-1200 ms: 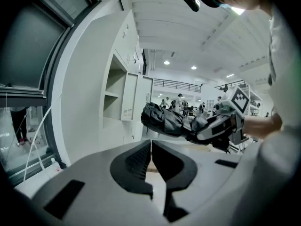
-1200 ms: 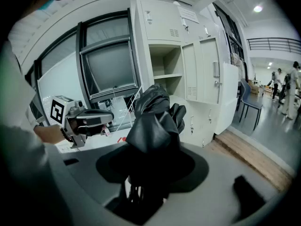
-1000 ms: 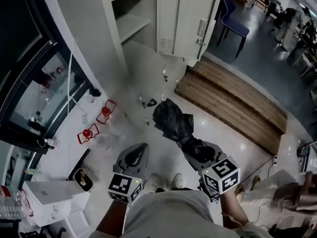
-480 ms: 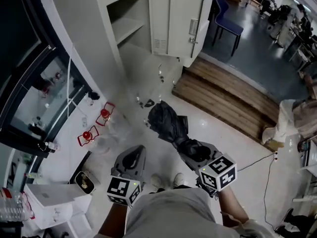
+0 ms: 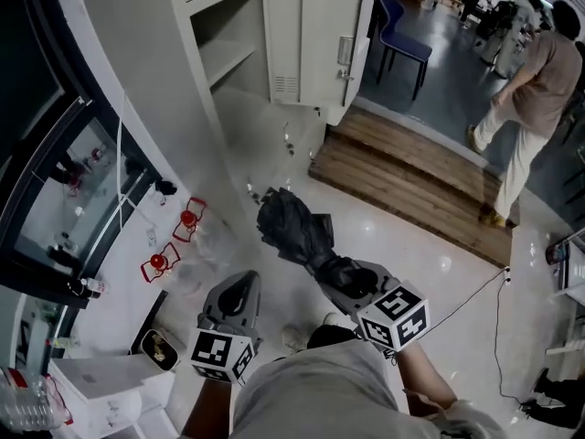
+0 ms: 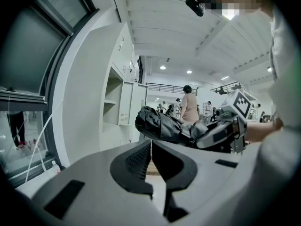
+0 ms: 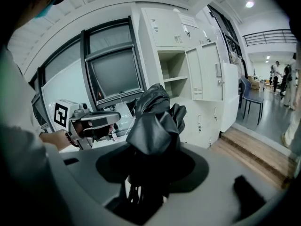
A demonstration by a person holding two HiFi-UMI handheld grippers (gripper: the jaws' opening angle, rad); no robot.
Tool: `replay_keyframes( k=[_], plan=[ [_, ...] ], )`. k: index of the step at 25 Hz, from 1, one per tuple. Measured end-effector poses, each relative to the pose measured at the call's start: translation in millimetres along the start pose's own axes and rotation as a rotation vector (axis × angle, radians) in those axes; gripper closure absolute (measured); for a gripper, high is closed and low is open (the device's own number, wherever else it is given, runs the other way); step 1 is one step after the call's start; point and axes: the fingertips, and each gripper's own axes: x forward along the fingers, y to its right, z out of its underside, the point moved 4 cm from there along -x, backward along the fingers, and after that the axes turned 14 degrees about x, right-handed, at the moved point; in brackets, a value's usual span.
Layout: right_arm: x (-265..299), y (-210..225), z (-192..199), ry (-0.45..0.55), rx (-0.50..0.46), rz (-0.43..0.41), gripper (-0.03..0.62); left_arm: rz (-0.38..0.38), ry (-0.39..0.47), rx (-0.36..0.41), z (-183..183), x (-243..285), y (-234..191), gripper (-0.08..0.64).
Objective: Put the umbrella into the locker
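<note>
In the right gripper (image 5: pixel 345 280), the umbrella (image 5: pixel 291 230) points toward the open locker (image 5: pixel 227 56).

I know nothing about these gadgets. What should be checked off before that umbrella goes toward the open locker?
1. Grip: ok. The right gripper has its jaws closed on the folded black umbrella.
2. Locker open: ok. Its door stands swung wide.
3. Left gripper free: ok. Its jaws are together with nothing between them.
4. Floor ahead: not ok. Small bits lie between the person and the locker.
5. Room under the shelf: cannot tell. That part is barely in view.
6. Bystander: ok. A person walks far right, beyond the wooden step.
</note>
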Motion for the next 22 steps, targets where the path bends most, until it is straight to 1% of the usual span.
replay_keyframes(
  k=[5,8,12,15,19,22],
  plan=[
    [3,6,-2,-0.001,0.023,0.002,0.379,0.01,0.008,0.003,0,6,-2,0.538],
    [8,12,-9,0.005,0.038,-0.003,0.379,0.004,0.008,0.003,-1,12,-8,0.538],
    [24,27,-23,-0.004,0.019,-0.007,0.38,-0.014,0.007,0.009,-2,27,-21,0.538],
    [38,37,-35,-0.007,0.014,-0.025,0.38,-0.027,0.001,0.015,-3,41,-33,0.537],
    [63,54,-61,-0.02,-0.011,-0.044,0.38,-0.053,-0.002,0.006,-6,69,-55,0.538],
    [74,64,-70,-0.024,-0.025,-0.055,0.38,-0.062,0.002,0.01,-7,82,-62,0.537]
  ],
)
